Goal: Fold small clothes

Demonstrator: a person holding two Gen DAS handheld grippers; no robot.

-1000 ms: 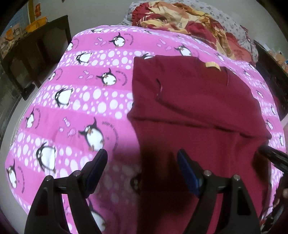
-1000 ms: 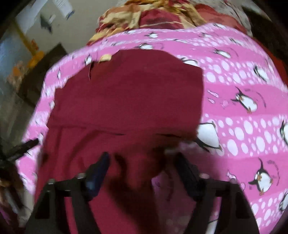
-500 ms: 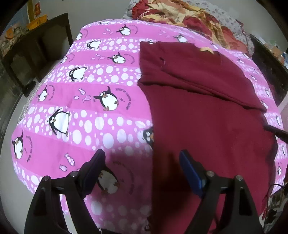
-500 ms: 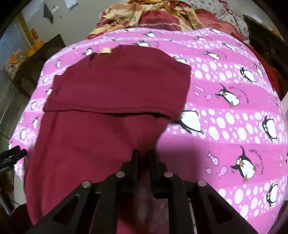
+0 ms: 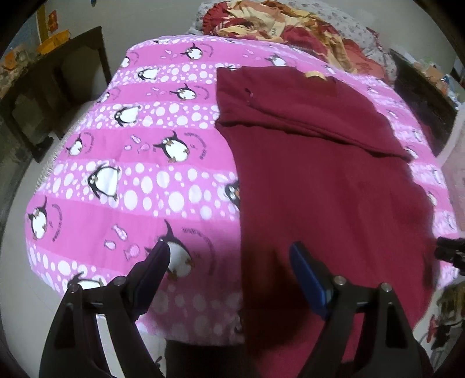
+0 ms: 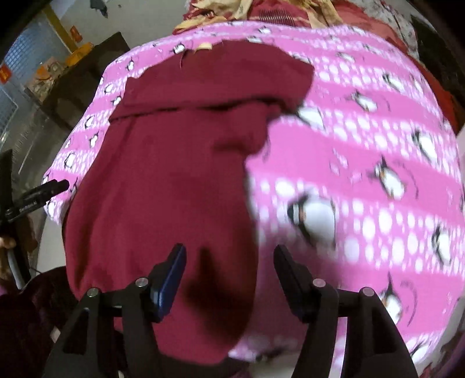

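A maroon garment [image 5: 325, 180] lies flat on the pink penguin bedspread [image 5: 139, 162], its far part folded over in a band, its near end hanging over the bed's front edge. My left gripper [image 5: 229, 256] hovers open above the garment's left edge, nothing between its fingers. In the right wrist view the same garment [image 6: 168, 180] fills the left half. My right gripper [image 6: 229, 258] is above its near right edge; its jaws are opening and the cloth lies below them, not pinched.
A heap of red and yellow bedding [image 5: 290, 26] sits at the bed's far end. Dark furniture [image 5: 52, 87] stands left of the bed, more dark furniture [image 5: 421, 96] to the right. The other gripper's tip [image 5: 450, 250] shows at the right edge.
Both grippers pulled back toward the bed's near edge. The right gripper closed on the garment's lower edge, then spread apart and let it go. The left stayed open.
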